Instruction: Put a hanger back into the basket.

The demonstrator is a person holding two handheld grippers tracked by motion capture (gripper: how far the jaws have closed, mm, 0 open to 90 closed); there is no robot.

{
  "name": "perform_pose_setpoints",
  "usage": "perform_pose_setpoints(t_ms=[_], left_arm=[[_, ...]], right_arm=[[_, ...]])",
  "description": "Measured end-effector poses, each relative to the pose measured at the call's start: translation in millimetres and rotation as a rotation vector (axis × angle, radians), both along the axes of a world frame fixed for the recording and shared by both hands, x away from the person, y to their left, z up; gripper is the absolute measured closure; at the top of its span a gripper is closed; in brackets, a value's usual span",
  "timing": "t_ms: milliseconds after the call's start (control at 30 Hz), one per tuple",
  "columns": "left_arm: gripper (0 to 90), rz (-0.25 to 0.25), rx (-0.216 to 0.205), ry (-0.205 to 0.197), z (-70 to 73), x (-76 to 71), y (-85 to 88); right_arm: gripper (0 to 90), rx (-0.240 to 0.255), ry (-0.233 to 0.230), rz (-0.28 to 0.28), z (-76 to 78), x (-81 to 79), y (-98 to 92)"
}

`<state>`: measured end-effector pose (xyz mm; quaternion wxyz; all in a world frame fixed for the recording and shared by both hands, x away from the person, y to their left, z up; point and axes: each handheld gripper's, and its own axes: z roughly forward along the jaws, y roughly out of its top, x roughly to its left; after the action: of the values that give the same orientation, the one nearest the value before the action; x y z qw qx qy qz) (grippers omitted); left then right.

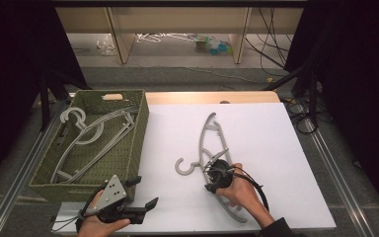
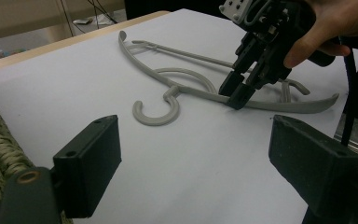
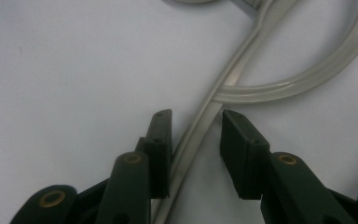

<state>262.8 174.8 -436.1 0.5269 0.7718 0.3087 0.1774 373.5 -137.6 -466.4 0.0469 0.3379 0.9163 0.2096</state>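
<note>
Several grey plastic hangers [image 1: 86, 136] lie in the woven basket [image 1: 137, 129] at your left, its weave coarse. Your left gripper [image 2: 193, 154] hovers just beside it near the table's front edge, jaws wide apart and empty. One more hanger [image 1: 208, 148] lies on the smooth white tabletop [image 1: 276, 148] — long axis running away from you, hook toward the basket. Your right gripper [image 3: 193, 140] is far nearer: its parted jaws straddle the slim ribbed arm, not yet clamped.

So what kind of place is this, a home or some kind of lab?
Probably a lab recording station: a white-topped table between black curtains, loose cables on the floor, hand-held black two-jaw grippers.
</note>
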Motion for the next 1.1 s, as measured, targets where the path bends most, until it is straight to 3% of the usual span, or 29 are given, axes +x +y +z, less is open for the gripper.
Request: perform_pose_setpoints(t_ms=[133, 200, 367, 533, 700, 867, 1100], left_arm=[[17.0, 0.002, -0.003, 0.004, -0.2, 0.2, 0.8], [17.2, 0.005, -0.007, 0.005, -0.1, 0.3, 1.4], [17.9, 0.006, -0.010, 0.005, 0.0, 0.4, 2.7], [18.3, 0.006, -0.010, 0.005, -0.1, 1.0, 3.0], [18.4, 0.003, -0.009, 0.007, -0.2, 1.0, 1.3], [18.4, 0.001, -0.007, 0.007, -0.3, 1.7, 0.9], [18.8, -0.006, -0.001, 0.002, 0.3, 1.7, -1.5]], right_arm=[[67.4, -0.035, 0.002, 0.036, 1.4, 2.0, 2.8], [69.0, -0.029, 0.007, 0.052, 1.4, 3.5, 0.7], [81.2, -0.034, 0.017, 0.081, 2.8, 6.3, -5.0], [81.4, -0.082, 0.002, 0.196, 4.7, 5.0, -4.4], [78.5, -0.104, -0.004, 0.233, 5.2, 6.9, -1.1], [77.6, -0.111, 0.028, 0.235, 5.4, 12.2, 1.6], [79.5, -0.164, 0.020, 0.273, 6.9, 11.4, 8.1]])
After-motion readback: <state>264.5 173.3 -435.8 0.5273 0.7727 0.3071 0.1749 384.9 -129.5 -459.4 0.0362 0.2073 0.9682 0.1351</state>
